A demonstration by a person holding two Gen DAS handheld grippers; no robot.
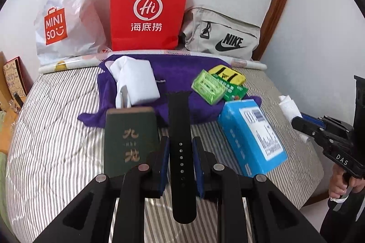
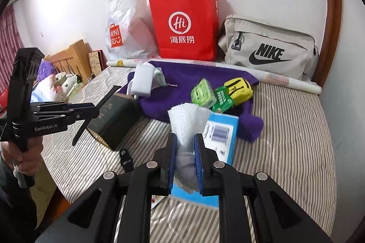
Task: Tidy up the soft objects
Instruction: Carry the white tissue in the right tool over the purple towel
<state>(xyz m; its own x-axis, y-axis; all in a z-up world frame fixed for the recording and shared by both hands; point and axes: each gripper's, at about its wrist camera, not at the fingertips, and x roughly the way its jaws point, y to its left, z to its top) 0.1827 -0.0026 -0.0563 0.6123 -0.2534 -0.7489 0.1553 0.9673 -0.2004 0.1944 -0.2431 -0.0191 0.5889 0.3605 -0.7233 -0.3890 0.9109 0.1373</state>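
Left claw grips black strap; right claw grips white cloth.

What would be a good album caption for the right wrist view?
Right gripper clamps a white cloth above the striped bed, while the left gripper holds a black strap.

I am facing a bed where three bags are standing along its far edge, a towel lying before them, a box nearer its right edge.
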